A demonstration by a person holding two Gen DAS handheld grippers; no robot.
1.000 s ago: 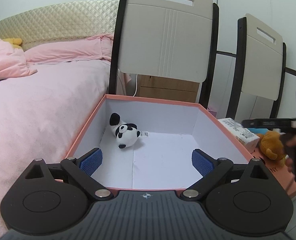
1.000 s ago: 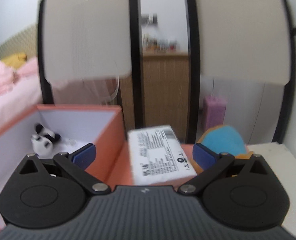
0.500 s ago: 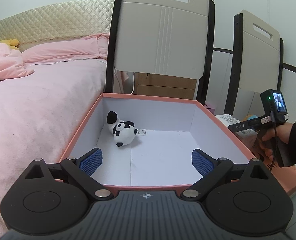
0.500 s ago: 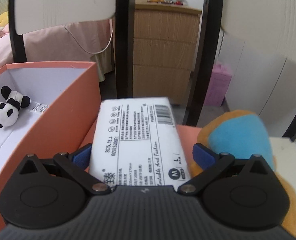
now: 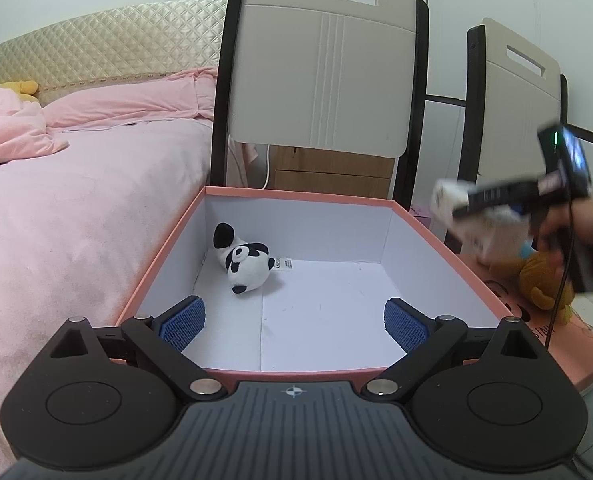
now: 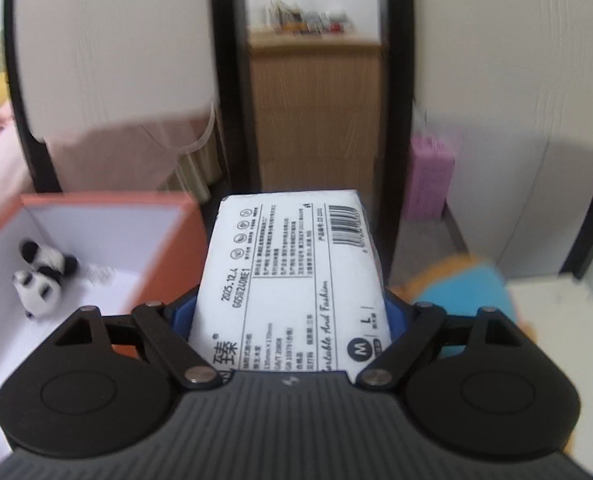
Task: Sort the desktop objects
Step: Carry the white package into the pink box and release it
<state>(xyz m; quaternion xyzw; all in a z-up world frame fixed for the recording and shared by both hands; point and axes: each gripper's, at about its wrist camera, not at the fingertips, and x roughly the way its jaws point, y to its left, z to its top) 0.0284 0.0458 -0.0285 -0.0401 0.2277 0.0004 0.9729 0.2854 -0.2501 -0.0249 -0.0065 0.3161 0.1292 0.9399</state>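
My right gripper (image 6: pixel 292 312) has a white printed packet (image 6: pixel 296 276) between its blue pads, which touch both sides while the jaws are closing. From the left wrist view that packet (image 5: pixel 456 208) is blurred, raised above the lid beside the box, and a person's hand (image 5: pixel 552 228) holds the right gripper (image 5: pixel 496 196). My left gripper (image 5: pixel 294 320) stands open and empty over the near edge of the orange box (image 5: pixel 296 196). A panda plush (image 5: pixel 244 262) lies in the box's far left corner and is also in the right wrist view (image 6: pixel 40 276).
A brown plush with a blue part (image 5: pixel 540 276) lies on the orange lid (image 5: pixel 576 344) right of the box. Two chairs (image 5: pixel 320 80) stand behind, with a wooden cabinet (image 6: pixel 316 120) and a purple pack (image 6: pixel 430 176) beyond. A pink bed (image 5: pixel 76 200) runs along the left.
The right gripper's jaws have closed onto the white packet and lifted it off the lid. The left gripper and the panda have stayed put.
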